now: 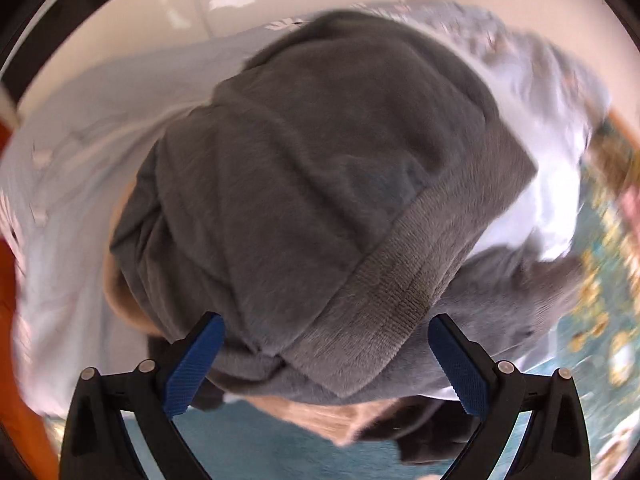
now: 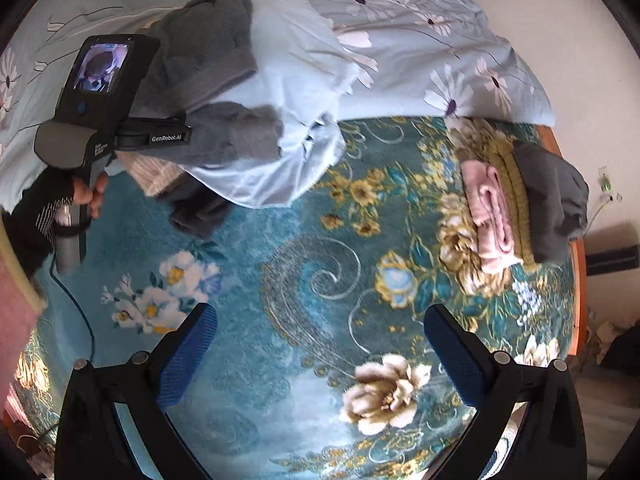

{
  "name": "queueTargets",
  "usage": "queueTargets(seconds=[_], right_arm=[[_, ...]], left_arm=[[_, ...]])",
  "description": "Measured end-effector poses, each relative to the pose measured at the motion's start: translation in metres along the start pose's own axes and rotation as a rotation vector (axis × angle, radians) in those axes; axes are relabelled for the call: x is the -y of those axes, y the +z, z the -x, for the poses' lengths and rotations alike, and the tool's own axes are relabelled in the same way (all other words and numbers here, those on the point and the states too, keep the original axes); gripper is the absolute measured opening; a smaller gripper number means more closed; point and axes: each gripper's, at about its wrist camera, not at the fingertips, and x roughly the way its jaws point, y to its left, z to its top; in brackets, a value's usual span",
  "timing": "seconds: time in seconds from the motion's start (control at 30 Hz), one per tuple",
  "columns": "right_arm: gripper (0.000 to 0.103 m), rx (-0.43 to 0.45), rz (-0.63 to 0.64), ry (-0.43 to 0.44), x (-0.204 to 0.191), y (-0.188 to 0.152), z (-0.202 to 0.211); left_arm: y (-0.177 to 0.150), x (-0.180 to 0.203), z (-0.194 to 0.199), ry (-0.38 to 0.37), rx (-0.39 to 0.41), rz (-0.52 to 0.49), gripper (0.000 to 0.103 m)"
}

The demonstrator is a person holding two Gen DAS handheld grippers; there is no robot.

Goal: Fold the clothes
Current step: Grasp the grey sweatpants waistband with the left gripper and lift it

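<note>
A dark grey fleece garment (image 1: 320,168) with a ribbed hem fills the left wrist view, lying on a heap of unfolded clothes. My left gripper (image 1: 326,364) is open, its blue pads on either side of the grey hem, close above it. In the right wrist view the same heap shows the grey garment (image 2: 208,60), a pale blue shirt (image 2: 288,92) and a beige piece (image 2: 156,174). The left gripper's body (image 2: 100,92) hovers over the heap, held by a hand (image 2: 90,196). My right gripper (image 2: 320,352) is open over the teal floral cover (image 2: 304,272), holding nothing.
A stack of folded clothes, pink (image 2: 490,216), yellow-green (image 2: 514,200) and dark grey (image 2: 552,204), sits at the right edge of the surface. A pale blue flowered quilt (image 2: 420,28) lies behind the heap. A cable (image 2: 80,312) trails from the left gripper.
</note>
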Motion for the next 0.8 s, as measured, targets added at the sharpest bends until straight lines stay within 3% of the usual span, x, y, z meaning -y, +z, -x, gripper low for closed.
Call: queueTargets(seconds=[0.1,0.13,0.2,0.23,0.27,0.3,0.33,0.37,0.57,0.8], right_arm=[[0.103,-0.031,-0.055,0.003,0.02,-0.02,0.003],[0.103,-0.037,-0.075,0.011,0.025,-0.025,0.004],[0.103,-0.043,-0.096,0.027,0.03,-0.033,0.007],[0.103,-0.043,-0.1,0.033,0.031,-0.036,0.008],[0.103,-0.043,-0.105,0.04,0.033,-0.04,0.01],[0.103,-0.042,-0.109,0.047,0.034,-0.042,0.011],[0.103,-0.035,-0.111,0.056,0.035,-0.043,0.014],[0.103,-0.028,-0.114,0.066,0.035,-0.045,0.016],[0.103,0.022,-0.123,0.143,0.036,-0.052,0.032],[0.103,0.077,-0.126,0.263,0.044,-0.073,0.053]], left_arm=[[0.0,0.022,-0.006,0.157,0.027,-0.181,0.1],[0.0,0.027,-0.006,0.217,0.044,-0.232,0.093],[0.003,0.024,-0.002,0.219,0.043,-0.246,0.089],[0.005,0.019,0.002,0.197,0.039,-0.234,0.074],[0.006,0.014,0.006,0.172,0.034,-0.217,0.05],[0.008,0.007,0.013,0.157,0.037,-0.187,0.043],[0.009,-0.001,0.024,0.149,0.054,-0.146,0.023],[0.011,-0.01,0.034,0.141,0.07,-0.105,0.015],[0.005,-0.055,0.131,0.069,0.209,0.081,0.014],[-0.028,-0.076,0.307,-0.132,0.432,0.13,0.013]])
